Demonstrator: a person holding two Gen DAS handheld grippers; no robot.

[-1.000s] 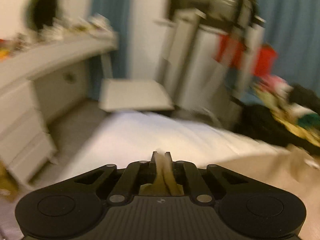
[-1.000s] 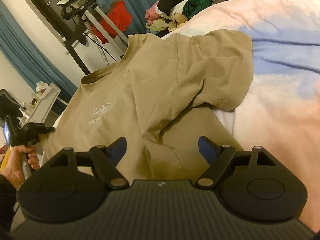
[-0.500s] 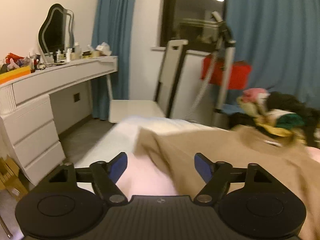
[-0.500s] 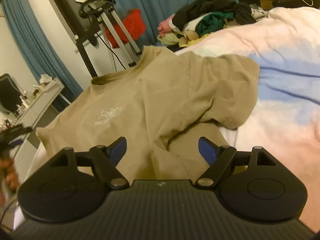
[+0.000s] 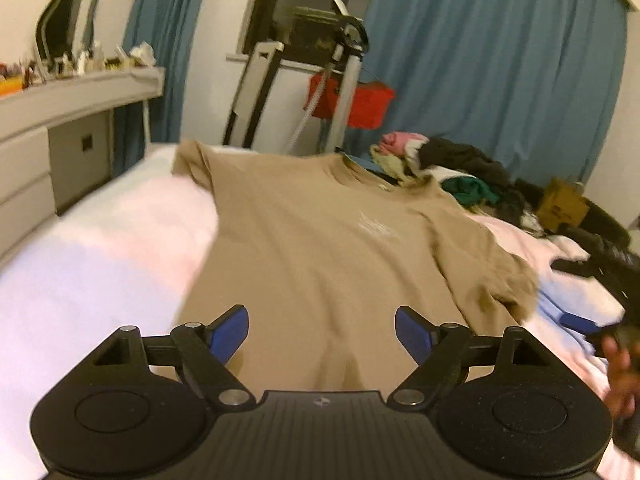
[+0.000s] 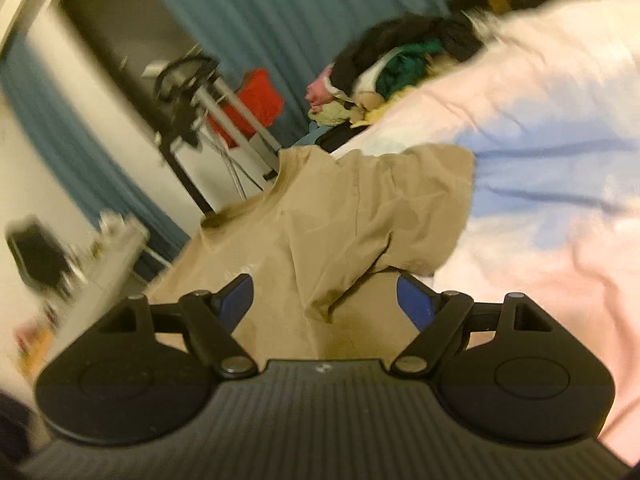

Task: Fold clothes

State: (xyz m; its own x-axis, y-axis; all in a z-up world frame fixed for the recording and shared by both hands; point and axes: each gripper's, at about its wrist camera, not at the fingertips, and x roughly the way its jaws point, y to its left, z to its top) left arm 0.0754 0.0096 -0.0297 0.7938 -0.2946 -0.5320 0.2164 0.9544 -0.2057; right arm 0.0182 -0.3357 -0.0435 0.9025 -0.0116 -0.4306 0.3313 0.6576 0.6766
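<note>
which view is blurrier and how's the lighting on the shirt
Right wrist view: heavy motion smear on the clothes pile and dresser. Left wrist view: milder blur, tan t-shirt readable, its print soft. Both: dim warm indoor light, fisheye bending at the edges.

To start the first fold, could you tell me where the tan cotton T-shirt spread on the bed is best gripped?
Probably pinch the tan cotton T-shirt at its bottom hem, coming from the near edge: it lies flat, hem nearest the open left gripper.
</note>
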